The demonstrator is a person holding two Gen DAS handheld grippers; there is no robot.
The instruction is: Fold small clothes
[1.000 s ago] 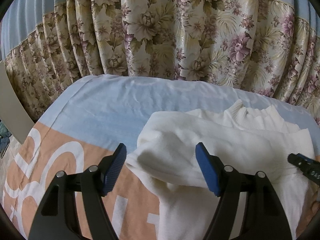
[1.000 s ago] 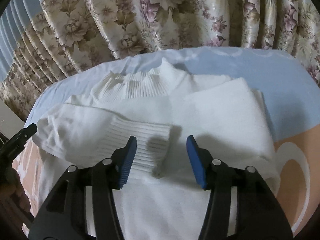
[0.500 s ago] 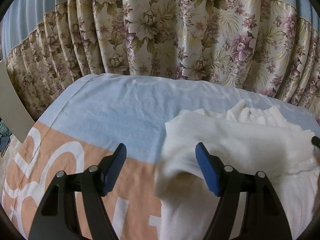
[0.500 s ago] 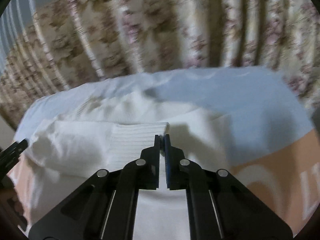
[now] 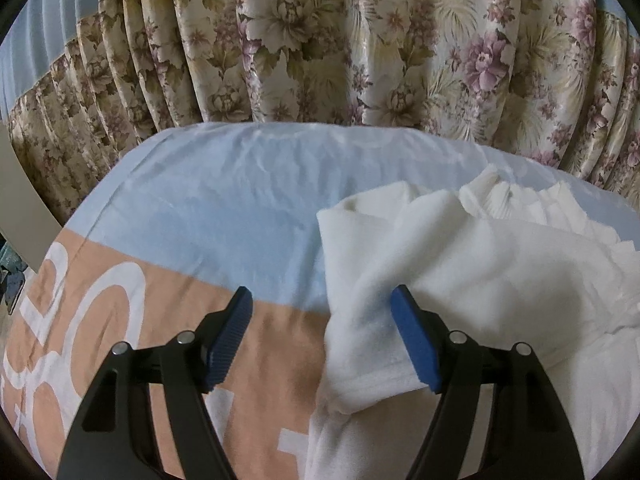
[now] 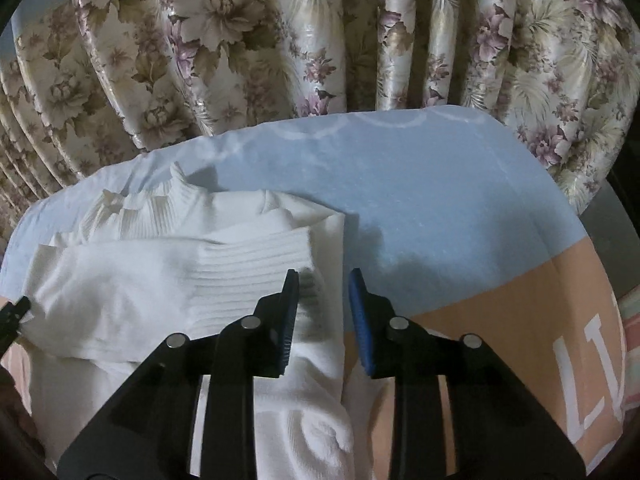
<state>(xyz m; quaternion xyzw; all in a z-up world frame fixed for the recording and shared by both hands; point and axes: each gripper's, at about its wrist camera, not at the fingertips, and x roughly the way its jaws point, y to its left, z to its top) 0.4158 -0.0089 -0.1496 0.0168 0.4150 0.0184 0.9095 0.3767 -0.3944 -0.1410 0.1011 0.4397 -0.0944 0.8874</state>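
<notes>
Item: white knit sweater (image 6: pixel 132 288), half-folded, toward bedspread (image 6: pixel 440 208) far edge. Step: sleeve laid across. Right gripper (image 6: pixel 320 316) just reopened, apparently empty; left gripper (image 5: pixel 320 336) wide, straddling fold. Next: pinch hem.

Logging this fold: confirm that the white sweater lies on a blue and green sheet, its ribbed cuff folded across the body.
Wrong colour. The sheet is blue and peach, not blue and green; the right wrist view shows it. The rest holds: the white sweater lies on it, its ribbed cuff folded across the body.
</notes>
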